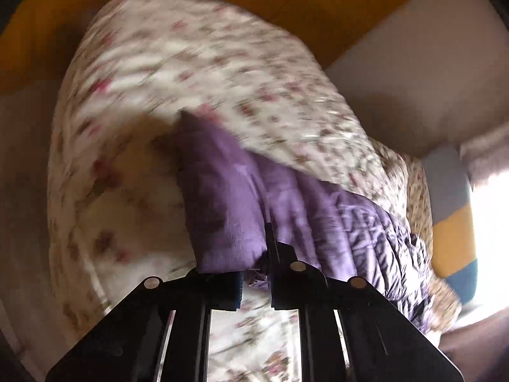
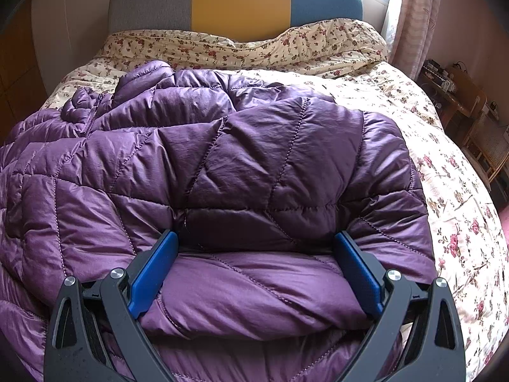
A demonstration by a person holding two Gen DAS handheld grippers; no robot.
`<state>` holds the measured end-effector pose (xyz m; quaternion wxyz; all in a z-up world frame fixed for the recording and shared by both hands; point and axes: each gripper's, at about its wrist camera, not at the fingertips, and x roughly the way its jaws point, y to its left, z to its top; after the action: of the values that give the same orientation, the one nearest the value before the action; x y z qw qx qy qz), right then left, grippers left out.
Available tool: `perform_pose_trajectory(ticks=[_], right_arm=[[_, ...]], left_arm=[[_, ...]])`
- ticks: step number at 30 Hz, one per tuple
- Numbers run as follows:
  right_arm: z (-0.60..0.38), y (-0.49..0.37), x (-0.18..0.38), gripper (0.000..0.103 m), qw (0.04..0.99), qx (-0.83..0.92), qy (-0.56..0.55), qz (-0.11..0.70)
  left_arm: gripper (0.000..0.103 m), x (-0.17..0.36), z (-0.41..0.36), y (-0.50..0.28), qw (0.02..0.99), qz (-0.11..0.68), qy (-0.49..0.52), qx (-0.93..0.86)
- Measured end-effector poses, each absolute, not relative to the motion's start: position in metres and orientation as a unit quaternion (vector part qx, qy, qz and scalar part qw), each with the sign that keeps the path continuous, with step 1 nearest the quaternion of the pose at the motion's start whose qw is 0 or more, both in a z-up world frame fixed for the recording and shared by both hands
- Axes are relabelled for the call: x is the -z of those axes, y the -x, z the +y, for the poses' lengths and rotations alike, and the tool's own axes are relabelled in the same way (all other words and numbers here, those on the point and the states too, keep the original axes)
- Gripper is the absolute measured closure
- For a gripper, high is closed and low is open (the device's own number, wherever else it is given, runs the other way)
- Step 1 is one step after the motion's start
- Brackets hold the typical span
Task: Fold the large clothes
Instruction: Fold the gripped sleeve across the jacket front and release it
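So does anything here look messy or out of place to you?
Nothing looks spilled or damaged. The purple quilted jacket lies rumpled on the floral bedspread, not yet neatly folded. The left gripper pinches an edge of it, while the right gripper stands wide around a puffy fold.

Home bedroom: bed [image 2: 445, 172], headboard [image 2: 241, 3], curtain [image 2: 416, 16].

Left gripper [image 1: 254, 273] is nearly closed, tilted downward; right gripper [image 2: 254, 267] gapes wide, angled down.
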<state>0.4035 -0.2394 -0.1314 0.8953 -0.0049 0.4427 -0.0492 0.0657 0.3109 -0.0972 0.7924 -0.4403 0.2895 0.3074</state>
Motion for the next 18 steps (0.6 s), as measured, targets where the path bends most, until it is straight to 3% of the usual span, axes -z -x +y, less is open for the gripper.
perform_pose_trajectory(ticks=[8,18], right_arm=[[-0.241,-0.404,0.131,0.006,0.895,0.049,0.005,0.442],[-0.241,-0.403,0.131,0.006,0.896,0.048,0.004,0.442]], left_arm=[[0.097,0.047,0.258,-0.161,0.872,0.289,0.338,-0.205],[0.097,0.034,0.152,-0.277,0.897,0.325,0.295,-0.054]])
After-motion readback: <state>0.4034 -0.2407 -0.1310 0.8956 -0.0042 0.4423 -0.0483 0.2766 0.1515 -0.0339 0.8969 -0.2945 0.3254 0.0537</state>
